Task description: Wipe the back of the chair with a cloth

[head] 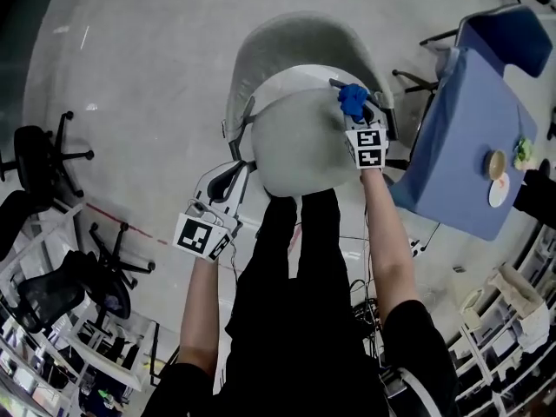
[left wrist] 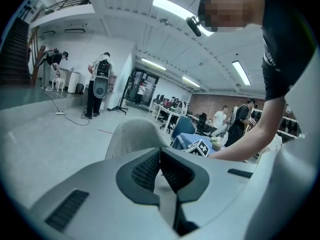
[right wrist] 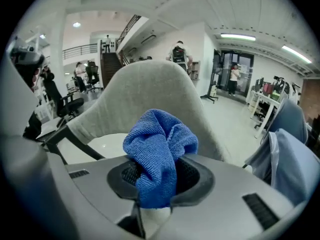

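The right gripper point(right wrist: 157, 179) pinches the cloth point(right wrist: 159, 151) beside the chair point(head: 295, 46) in the upper centre, the left gripper point(left wrist: 161, 170) is pressed together with nothing in it, and wiping seems yet to begin.

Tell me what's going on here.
A person stands over a grey chair with a gripper in each hand. The right tongs are shut on a bunched blue cloth, held by the seat's edge and pointed at the backrest; wiping doesn't look started. The left tongs are shut and empty, beside the chair.

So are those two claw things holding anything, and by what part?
The right gripper pinches the blue cloth by a bunched fold; the left gripper is shut, empty.
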Action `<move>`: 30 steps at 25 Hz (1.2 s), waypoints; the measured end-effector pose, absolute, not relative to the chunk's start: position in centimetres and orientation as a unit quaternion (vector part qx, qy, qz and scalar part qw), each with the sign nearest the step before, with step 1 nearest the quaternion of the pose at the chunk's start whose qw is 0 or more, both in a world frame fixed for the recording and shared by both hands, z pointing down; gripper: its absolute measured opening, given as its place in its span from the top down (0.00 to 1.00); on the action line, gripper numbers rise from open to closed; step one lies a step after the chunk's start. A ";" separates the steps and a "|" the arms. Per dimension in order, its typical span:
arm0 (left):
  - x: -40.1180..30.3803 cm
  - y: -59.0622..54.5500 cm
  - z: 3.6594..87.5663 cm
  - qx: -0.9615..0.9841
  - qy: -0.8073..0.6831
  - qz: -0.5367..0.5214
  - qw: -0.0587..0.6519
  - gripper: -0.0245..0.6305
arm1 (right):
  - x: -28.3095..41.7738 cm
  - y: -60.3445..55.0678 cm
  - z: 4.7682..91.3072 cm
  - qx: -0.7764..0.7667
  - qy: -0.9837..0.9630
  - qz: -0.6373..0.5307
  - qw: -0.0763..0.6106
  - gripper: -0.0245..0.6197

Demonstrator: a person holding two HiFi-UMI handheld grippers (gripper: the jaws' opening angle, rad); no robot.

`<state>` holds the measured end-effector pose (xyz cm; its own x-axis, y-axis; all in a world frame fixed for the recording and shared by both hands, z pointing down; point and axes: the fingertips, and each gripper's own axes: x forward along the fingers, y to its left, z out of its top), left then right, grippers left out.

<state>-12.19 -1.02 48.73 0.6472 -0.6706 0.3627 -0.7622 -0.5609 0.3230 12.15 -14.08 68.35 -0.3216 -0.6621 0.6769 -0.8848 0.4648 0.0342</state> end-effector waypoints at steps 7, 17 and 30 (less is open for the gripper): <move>-12.9 1.5 42.8 0.883 -0.411 0.081 0.212 0.93 | 9.1 -9.3 59.6 0.444 -0.827 0.142 0.314 0.76; -14.2 8.7 36.8 0.894 -0.397 0.085 0.189 0.93 | 6.3 0.7 46.6 0.398 -0.863 0.054 0.307 0.76; -14.8 14.7 33.8 0.900 -0.390 0.087 0.171 0.93 | 5.3 11.2 40.9 0.387 -0.875 0.052 0.286 0.77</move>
